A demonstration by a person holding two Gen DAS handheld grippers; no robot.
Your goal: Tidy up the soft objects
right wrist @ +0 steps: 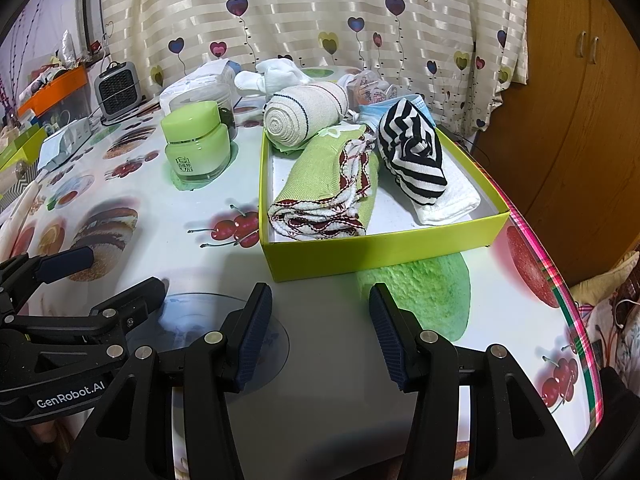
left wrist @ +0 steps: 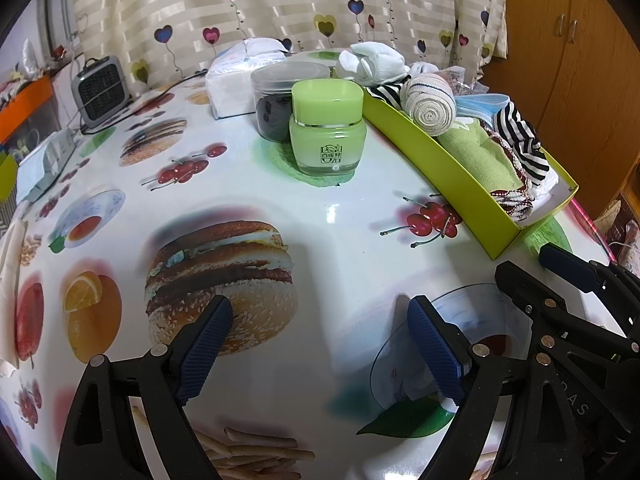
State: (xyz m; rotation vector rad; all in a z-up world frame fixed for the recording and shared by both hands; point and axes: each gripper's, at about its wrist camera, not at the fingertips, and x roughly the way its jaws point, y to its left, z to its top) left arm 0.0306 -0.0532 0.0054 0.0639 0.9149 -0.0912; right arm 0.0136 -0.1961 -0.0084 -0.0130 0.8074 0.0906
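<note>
A lime-green box (right wrist: 384,246) (left wrist: 452,184) stands on the table's right side. In it lie a folded green towel (right wrist: 320,184), a black-and-white striped cloth (right wrist: 416,156), a white cloth (right wrist: 452,204), a rolled beige bandage (right wrist: 304,114) (left wrist: 430,106) and a blue face mask (right wrist: 400,106). White socks (right wrist: 276,76) (left wrist: 368,62) lie behind the box. My left gripper (left wrist: 320,344) is open and empty over the table, left of the box. My right gripper (right wrist: 320,332) is open and empty, just in front of the box.
A green cream jar (left wrist: 326,128) (right wrist: 198,144), a clear jar with dark contents (left wrist: 280,98) and a tissue pack (left wrist: 230,80) stand left of the box. A small grey heater (left wrist: 100,90) stands at the back left. The table edge (right wrist: 576,320) runs close on the right.
</note>
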